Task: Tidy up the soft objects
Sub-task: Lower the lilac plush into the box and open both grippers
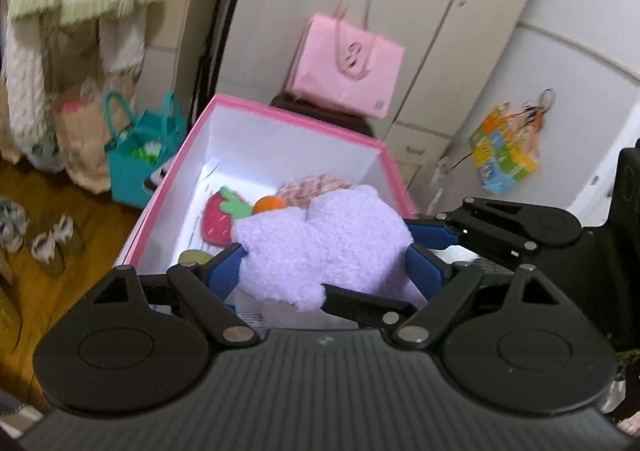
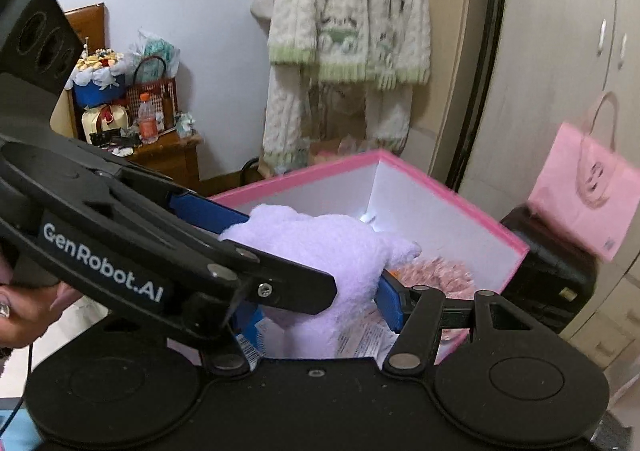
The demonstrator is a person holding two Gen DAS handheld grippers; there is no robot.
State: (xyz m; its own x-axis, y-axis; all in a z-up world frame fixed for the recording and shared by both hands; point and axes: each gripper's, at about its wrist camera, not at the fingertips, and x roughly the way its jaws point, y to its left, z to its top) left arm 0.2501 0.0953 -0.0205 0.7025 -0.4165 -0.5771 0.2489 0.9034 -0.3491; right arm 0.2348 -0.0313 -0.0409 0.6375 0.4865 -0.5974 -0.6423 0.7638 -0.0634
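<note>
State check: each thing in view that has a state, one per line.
left hand-held gripper: shut on the purple plush
right hand-held gripper: shut on the purple plush
purple plush: held by both, over the pink box
pink box: open, no lid on it
strawberry toy: lying inside the box
pink knit item: lying inside the box
pink bag: upright behind the box

The lilac plush [image 1: 320, 247] is covering most of a pink knitted item [image 1: 316, 187] and an orange thing [image 1: 269, 204] in the pink box [image 1: 296, 117]. In the right wrist view, the left gripper [image 2: 316, 275] is hiding the plush's near side [image 2: 320, 247]. The pink bag [image 1: 346, 67] is blurring.
</note>
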